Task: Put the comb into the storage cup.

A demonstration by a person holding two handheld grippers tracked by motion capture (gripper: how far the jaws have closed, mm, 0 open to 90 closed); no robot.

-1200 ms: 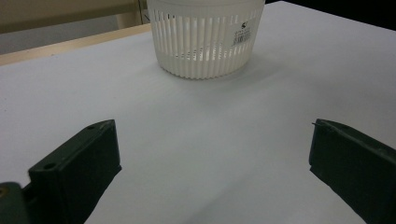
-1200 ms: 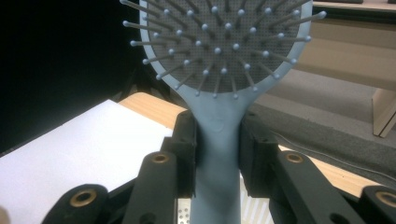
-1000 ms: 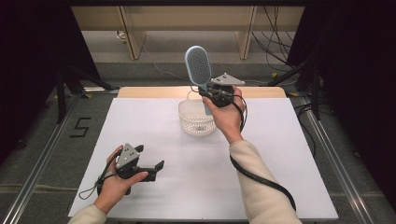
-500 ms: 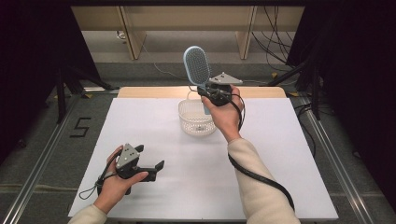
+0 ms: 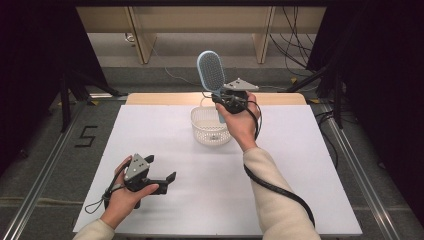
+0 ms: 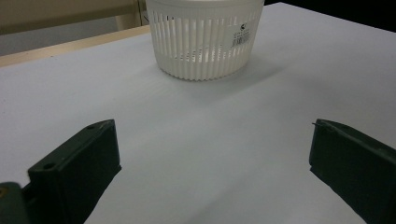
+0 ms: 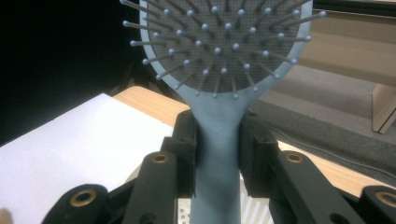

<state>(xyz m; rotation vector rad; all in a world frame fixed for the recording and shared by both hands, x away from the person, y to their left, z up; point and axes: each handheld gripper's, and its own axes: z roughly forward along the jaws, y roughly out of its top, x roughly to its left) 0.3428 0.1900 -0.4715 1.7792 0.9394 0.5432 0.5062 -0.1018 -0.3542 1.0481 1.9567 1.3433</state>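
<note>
Above the white basket (image 5: 210,125) at the counter's (image 5: 310,165) far side, the right gripper (image 5: 223,101) clamps a blue hairbrush (image 5: 212,73) upright by its handle. Nearer, the left gripper (image 5: 159,176) rests with fingers spread, empty.

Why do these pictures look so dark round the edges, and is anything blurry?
High view: light falls on the white table; the surroundings stay black. Right gripper view: the hairbrush is sharp, the floor behind soft. Left gripper view: the basket casts a faint shadow; the near fingers look dim and slightly soft.
</note>
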